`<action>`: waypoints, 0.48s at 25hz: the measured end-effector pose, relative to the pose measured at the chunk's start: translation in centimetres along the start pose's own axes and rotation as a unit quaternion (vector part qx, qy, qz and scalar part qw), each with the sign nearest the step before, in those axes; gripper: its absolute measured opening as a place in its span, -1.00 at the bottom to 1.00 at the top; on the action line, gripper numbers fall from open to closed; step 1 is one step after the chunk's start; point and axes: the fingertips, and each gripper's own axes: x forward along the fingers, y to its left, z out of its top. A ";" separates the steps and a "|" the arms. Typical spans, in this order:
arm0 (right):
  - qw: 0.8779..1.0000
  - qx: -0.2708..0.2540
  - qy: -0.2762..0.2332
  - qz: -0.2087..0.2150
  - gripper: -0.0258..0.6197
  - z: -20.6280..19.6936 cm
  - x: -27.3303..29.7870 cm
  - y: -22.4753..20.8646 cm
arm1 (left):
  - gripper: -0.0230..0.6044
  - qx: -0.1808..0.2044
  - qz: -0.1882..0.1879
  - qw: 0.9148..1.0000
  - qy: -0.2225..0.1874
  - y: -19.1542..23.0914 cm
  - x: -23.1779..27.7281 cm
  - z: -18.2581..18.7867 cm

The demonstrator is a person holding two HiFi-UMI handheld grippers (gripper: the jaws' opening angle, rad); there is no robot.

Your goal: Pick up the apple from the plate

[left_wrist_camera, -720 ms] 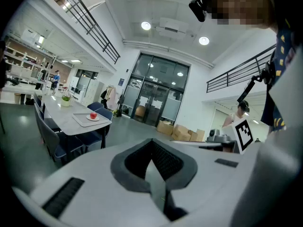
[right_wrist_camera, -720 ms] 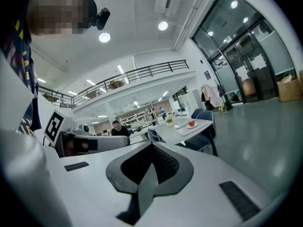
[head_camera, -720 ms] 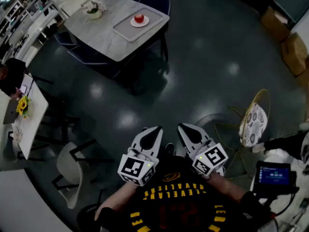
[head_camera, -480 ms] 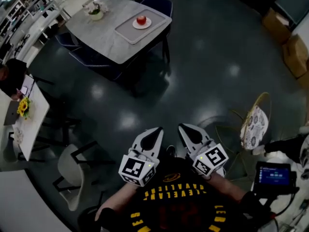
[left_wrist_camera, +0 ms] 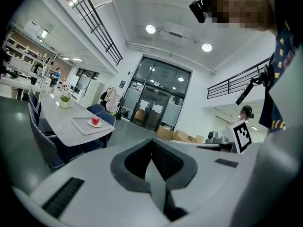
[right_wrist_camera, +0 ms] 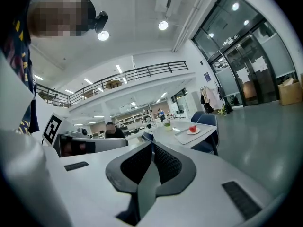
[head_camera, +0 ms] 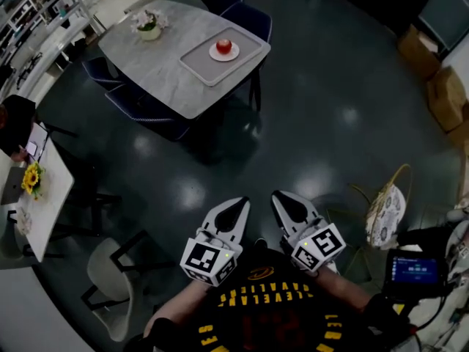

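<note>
The apple point(head_camera: 224, 46) sits untouched on its plate point(head_camera: 214, 51), well apart from the left gripper point(head_camera: 233, 210) and right gripper point(head_camera: 282, 202), both closed and empty.

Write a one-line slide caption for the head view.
Left gripper and right gripper, both shut, far from the apple on its plate on the tray.

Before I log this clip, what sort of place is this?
Probably a large open office hall or lobby: tall glass entrance doors, a railed mezzanine overhead, and a grey table with blue chairs.
</note>
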 end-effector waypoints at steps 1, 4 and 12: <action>1.000 -0.001 0.001 -0.001 -0.89 0.3 1.2 -0.1 | -0.92 0.000 0.001 1.000 -0.004 1.2 0.3 0.6; 1.000 -0.008 0.003 -0.007 -0.89 1.4 4.6 -0.4 | -0.92 -0.004 0.001 1.000 -0.010 4.4 1.2 2.5; 0.999 -0.006 0.010 -0.036 -0.89 1.9 10.6 -1.8 | -0.92 -0.023 -0.003 1.000 -0.004 11.2 3.6 4.4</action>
